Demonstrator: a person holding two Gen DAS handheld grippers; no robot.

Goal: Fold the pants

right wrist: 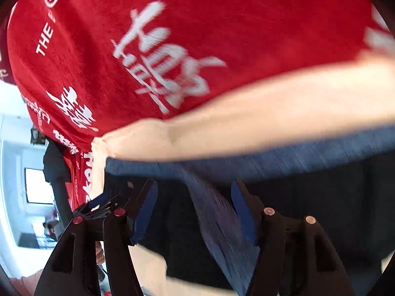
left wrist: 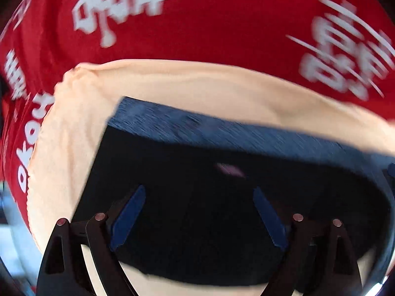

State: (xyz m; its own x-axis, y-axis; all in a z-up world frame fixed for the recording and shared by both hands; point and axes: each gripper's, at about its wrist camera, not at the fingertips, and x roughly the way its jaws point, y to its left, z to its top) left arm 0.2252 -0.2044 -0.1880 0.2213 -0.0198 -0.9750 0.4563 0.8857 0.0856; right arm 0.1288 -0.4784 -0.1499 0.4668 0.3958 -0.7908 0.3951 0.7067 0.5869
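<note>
While both views blur, dark navy pants [left wrist: 197, 177] lie folded on a cream cloth [left wrist: 187, 83] over a red printed tablecloth [left wrist: 222, 24]. Left gripper [left wrist: 198, 215] jaws stand wide above the pants, empty. Right gripper [right wrist: 195, 212] jaws are apart over a pants fold, gripping nothing.

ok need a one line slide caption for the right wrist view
Right hand-held gripper open above dark blue pants lying on a cream cloth over a red printed cover.
</note>
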